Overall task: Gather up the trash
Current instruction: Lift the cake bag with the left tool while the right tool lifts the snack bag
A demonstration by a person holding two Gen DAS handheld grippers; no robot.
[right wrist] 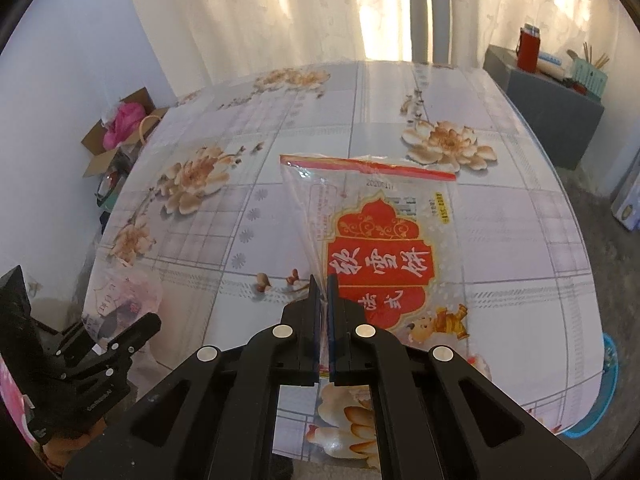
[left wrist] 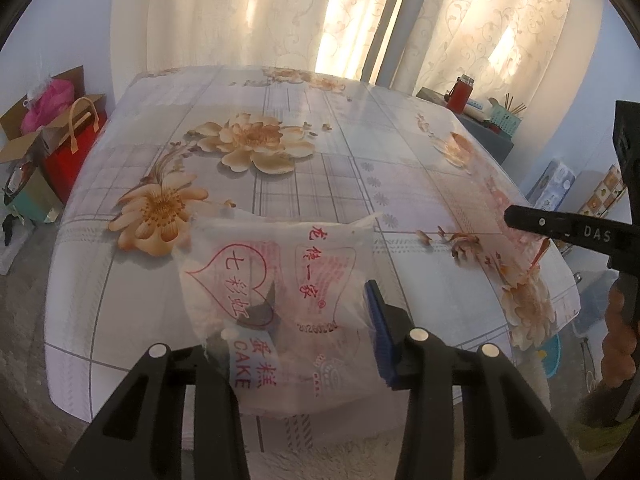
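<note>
A translucent cake wrapper (left wrist: 288, 280) with red print hangs over the near edge of the flowered table (left wrist: 320, 168). My left gripper (left wrist: 320, 312) is shut on it; its left finger shows through the film and its blue right pad presses the wrapper's side. In the right wrist view that wrapper (right wrist: 124, 300) sits in the left gripper (right wrist: 144, 328) at the lower left. My right gripper (right wrist: 324, 284) is shut on the left edge of a clear snack bag (right wrist: 384, 248) with a red label and a red seal strip, held up over the table (right wrist: 520, 240). The right gripper (left wrist: 516, 216) enters the left wrist view from the right.
On the floor at the left stand a cardboard box with pink stuff (left wrist: 44, 116) and a red carrier bag (left wrist: 76, 148). A grey cabinet (right wrist: 552, 112) with a red jar (right wrist: 528, 50) stands at the back right. A blue basin (right wrist: 608, 380) lies below the table's right edge. Curtains hang behind.
</note>
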